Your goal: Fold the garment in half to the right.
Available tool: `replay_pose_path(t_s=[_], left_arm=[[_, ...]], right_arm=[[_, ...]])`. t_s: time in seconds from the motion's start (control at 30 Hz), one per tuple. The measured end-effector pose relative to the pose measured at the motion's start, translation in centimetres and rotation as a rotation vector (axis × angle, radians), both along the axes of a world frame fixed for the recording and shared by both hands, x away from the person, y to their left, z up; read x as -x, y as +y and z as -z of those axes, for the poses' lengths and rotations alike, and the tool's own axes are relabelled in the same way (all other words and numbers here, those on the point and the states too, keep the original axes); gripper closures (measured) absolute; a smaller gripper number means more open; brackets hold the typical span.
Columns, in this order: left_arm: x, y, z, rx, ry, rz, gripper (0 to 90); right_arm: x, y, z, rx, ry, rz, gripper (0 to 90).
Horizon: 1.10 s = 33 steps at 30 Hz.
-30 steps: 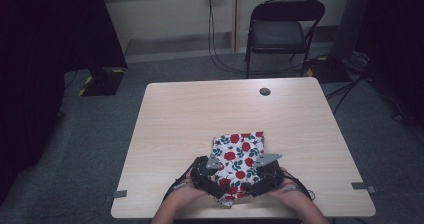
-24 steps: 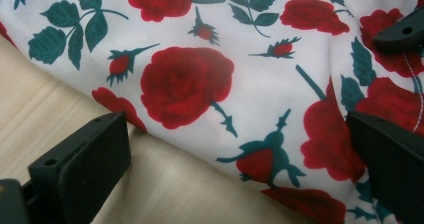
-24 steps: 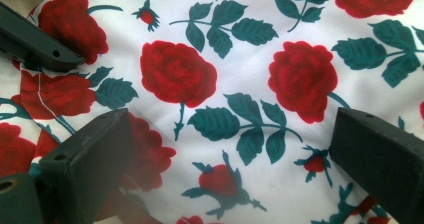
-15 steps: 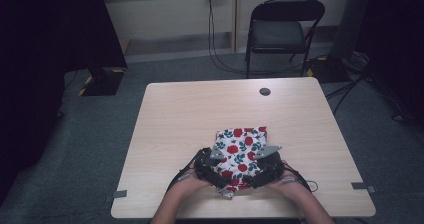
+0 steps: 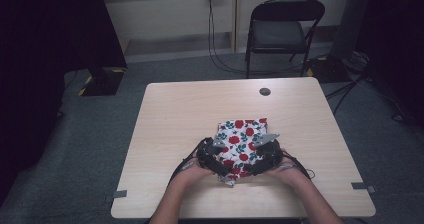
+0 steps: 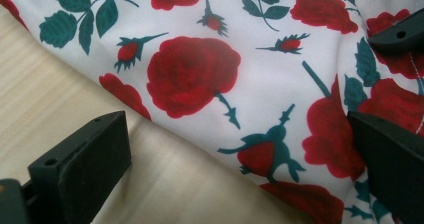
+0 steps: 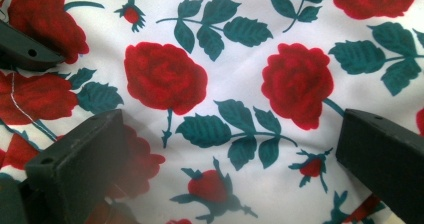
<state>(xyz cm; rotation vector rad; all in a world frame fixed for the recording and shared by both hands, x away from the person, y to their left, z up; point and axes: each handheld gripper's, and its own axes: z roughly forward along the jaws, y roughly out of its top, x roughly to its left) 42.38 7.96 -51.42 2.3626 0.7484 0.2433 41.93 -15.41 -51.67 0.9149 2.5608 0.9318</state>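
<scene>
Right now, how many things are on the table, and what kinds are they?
Rose-print cloth: 1
Grippers: 2, the left gripper and the right gripper, both over the cloth's near edge with fingers apart
Small dark round thing near the table's far edge: 1
Total: 4

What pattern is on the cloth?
The cloth is white with red roses and dark green leaves; the right gripper view shows it best.

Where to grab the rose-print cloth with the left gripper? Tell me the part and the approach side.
Probably its free edge where the rose-print cloth lies flat against the table. Bring the left gripper, jaws open, in low from the bare-wood side so one jaw slides under the edge and the other closes on top.
</scene>
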Motion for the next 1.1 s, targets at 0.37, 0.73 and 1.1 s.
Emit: replay_pose_path(t_s=[0.37, 0.73, 1.1], left_arm=[[2.1, -0.1, -2.4, 0.108, -0.059, 0.069, 0.0], [4.0, -2.0, -0.3, -0.007, -0.082, 0.116, 0.0], [5.6, -1.0, -0.8, -0.038, -0.117, 0.032, 0.6]], right_arm=[[0.7, -1.0, -1.9, -0.117, -0.024, 0.015, 0.0], [1.6, -1.3, -0.2, -0.026, 0.027, -0.044, 0.0], [2.9, -1.5, -0.5, -0.06, 0.05, -0.075, 0.0]])
